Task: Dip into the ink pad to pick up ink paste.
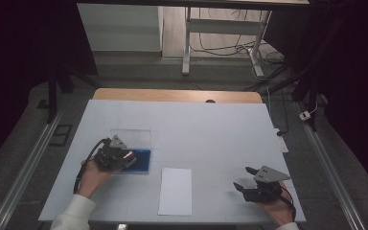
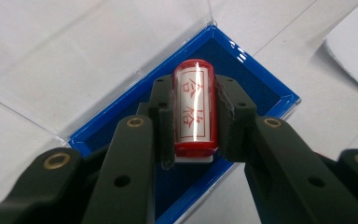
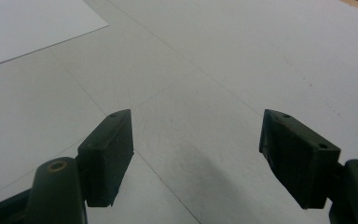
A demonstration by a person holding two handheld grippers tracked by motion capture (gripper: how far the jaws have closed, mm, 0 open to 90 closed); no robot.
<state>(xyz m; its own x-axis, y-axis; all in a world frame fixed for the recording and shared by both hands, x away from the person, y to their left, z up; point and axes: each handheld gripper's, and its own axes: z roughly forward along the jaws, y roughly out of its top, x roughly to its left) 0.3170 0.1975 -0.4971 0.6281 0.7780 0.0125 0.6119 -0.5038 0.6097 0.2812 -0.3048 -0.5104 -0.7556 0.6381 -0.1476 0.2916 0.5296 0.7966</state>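
Currently, the red stamp [image 2: 194, 108], a cylinder with a white label printed in red characters, is clamped between the jaws of the left gripper [image 2: 194, 116], directly above the blue stamp case [image 2: 261, 84]. The case's clear lid [image 1: 130, 137] lies folded open on the far side. The case sits on the white table [image 1: 211, 129], left of centre. A white paper sheet [image 1: 175, 190] lies just right of it, nearer the person. The right gripper [image 1: 247, 178] rests low at the right, jaws spread wide, empty. Judgement: the step is either extraction from or return to the case. If extraction, the next move requires a vertical lift clear of the case wall, then transfer toward the sheet.
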